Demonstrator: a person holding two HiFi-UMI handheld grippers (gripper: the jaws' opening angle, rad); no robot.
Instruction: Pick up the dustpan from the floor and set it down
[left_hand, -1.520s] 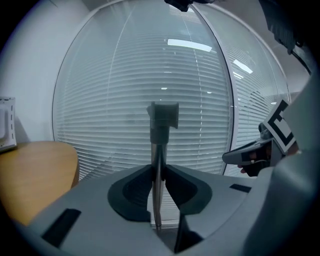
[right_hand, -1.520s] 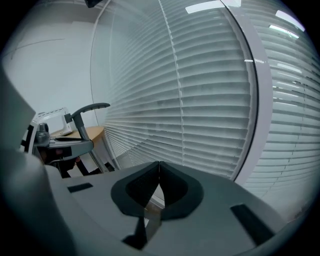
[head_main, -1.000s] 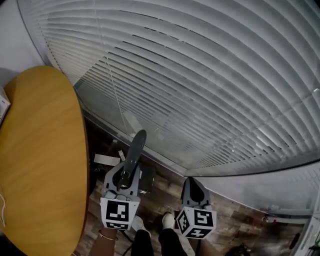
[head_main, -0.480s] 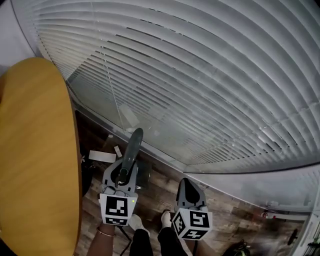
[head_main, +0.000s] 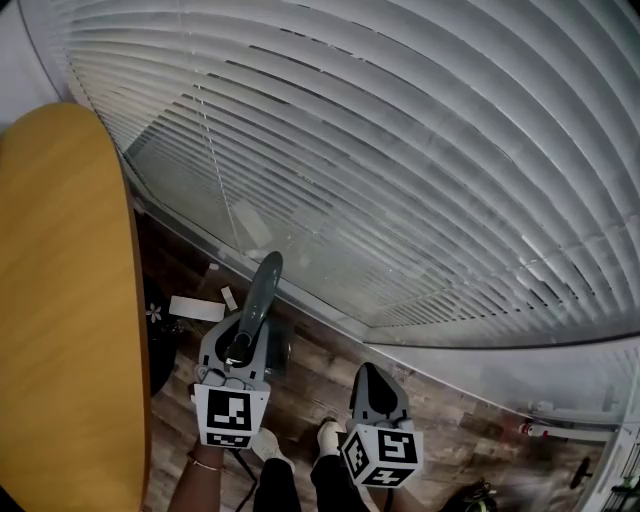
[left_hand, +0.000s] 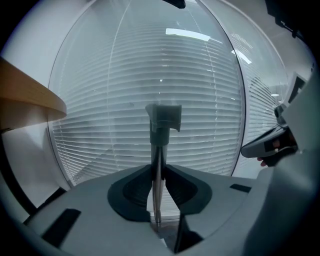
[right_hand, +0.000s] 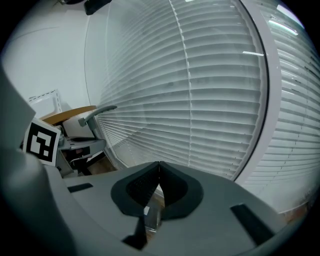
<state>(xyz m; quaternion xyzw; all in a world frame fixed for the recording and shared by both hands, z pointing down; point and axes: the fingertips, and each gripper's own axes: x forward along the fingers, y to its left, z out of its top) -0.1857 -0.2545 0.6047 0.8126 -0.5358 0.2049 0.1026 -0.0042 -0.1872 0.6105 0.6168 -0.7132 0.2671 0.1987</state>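
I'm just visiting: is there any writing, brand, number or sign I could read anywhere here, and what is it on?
No readable text anywhere.
Left marker cube and right marker cube: black-and-white square patterns only, no letters or numbers.
White slip on the floor: too small to tell any print.
Dustpan handle: plain grey, no label showing.

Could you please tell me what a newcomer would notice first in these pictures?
White window blinds fill most of the head view, with a yellow table down its left edge. Below, the left gripper clamps the dustpan by its grey handle; the right gripper beside it is shut, empty.
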